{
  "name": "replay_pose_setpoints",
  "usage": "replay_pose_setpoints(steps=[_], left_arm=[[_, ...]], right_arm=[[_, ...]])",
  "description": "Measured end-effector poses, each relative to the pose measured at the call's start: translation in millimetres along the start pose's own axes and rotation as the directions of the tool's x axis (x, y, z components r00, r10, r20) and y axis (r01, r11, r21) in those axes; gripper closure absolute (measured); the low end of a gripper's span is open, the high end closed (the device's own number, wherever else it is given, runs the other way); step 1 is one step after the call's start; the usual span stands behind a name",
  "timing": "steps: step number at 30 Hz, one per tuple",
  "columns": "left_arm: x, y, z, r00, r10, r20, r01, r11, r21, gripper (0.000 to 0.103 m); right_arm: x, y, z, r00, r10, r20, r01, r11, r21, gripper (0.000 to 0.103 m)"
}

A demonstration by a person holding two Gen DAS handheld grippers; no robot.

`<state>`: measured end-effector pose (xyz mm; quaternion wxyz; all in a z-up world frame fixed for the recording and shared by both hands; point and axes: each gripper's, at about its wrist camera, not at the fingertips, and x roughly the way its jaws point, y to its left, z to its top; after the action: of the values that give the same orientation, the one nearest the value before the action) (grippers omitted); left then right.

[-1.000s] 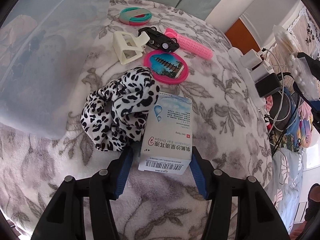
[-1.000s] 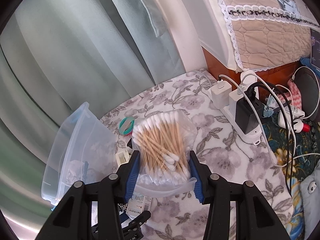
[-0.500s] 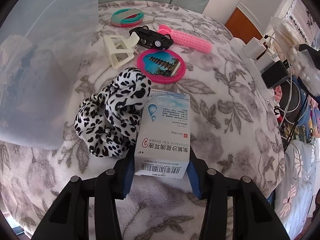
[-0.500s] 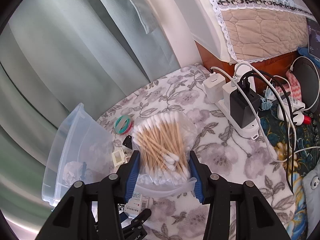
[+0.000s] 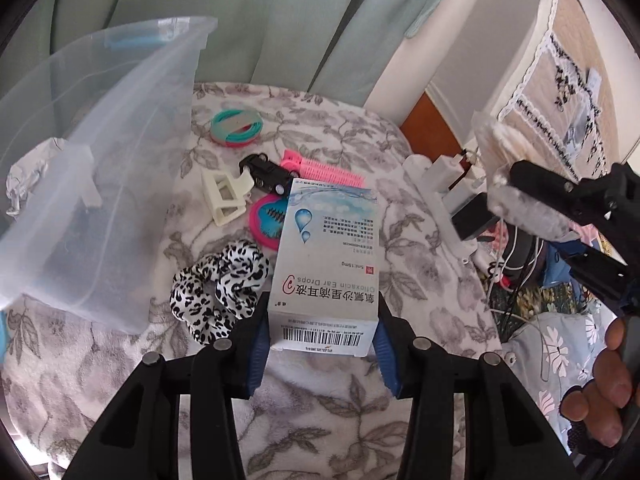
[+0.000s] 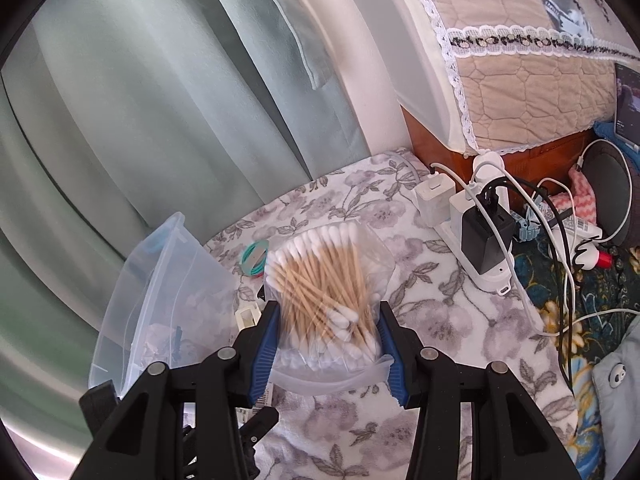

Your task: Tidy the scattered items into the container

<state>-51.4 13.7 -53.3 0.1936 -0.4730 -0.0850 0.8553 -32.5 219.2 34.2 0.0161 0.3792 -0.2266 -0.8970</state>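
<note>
Your left gripper [image 5: 322,342] grips the ear-drops box [image 5: 326,264], your right gripper [image 6: 326,346] the cotton-swab bag [image 6: 324,300]; neither is in the clear bin [image 5: 92,184] yet, and the leopard scrunchie [image 5: 218,290], hair claw [image 5: 224,196] and toy car [image 5: 266,174] remain scattered.

A white ear-drops box [image 5: 326,264] is lifted right of the clear container [image 5: 92,184]; the bagged cotton swabs [image 6: 326,300] are raised beyond it.

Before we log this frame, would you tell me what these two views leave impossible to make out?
- Contents of the clear container: left wrist view, frosted wall blurs them; only a crumpled pale shape shows.
- Pink round mirror: left wrist view, half hidden behind the ear drops box.
- Cream claw clip: right wrist view, mostly hidden behind the cotton swab bag.
- Right gripper: left wrist view, motion-blurred.
</note>
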Motion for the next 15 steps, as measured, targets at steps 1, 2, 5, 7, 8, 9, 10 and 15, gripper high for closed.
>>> replay_pose_setpoints(steps=[1,2,5,7,8,9,10,15], left_arm=[[-8,-1,3,1.000,-0.005,0.025,0.005,1.000,-0.001,0.055],[-17,-2,7,0.999,-0.010,0.051,0.010,1.000,-0.001,0.055],[-43,-1,16,0.993,-0.020,0.119,0.021,1.000,-0.003,0.055],[-62,1,20,0.985,-0.017,0.169,0.018,1.000,-0.005,0.055],[-72,3,22,0.981,-0.016,0.194,0.017,1.000,-0.008,0.055],[-82,5,24,0.975,-0.012,0.220,0.015,1.000,-0.011,0.055],[-92,7,26,0.969,-0.007,0.247,0.011,1.000,-0.013,0.055],[-136,25,33,0.934,0.037,0.356,-0.023,0.999,-0.044,0.055]], right_arm=[[-3,3,1,1.000,0.002,0.008,-0.002,1.000,-0.004,0.053],[-7,5,1,1.000,0.006,0.016,-0.006,1.000,-0.010,0.053],[-16,15,3,0.999,0.018,0.037,-0.017,0.999,-0.029,0.053],[-22,23,3,0.998,0.030,0.048,-0.028,0.999,-0.042,0.053],[-26,27,3,0.998,0.037,0.055,-0.034,0.998,-0.050,0.053],[-29,32,3,0.997,0.046,0.063,-0.042,0.997,-0.061,0.053],[-33,37,3,0.996,0.055,0.070,-0.050,0.996,-0.074,0.053],[-49,70,3,0.988,0.114,0.101,-0.098,0.984,-0.146,0.053]])
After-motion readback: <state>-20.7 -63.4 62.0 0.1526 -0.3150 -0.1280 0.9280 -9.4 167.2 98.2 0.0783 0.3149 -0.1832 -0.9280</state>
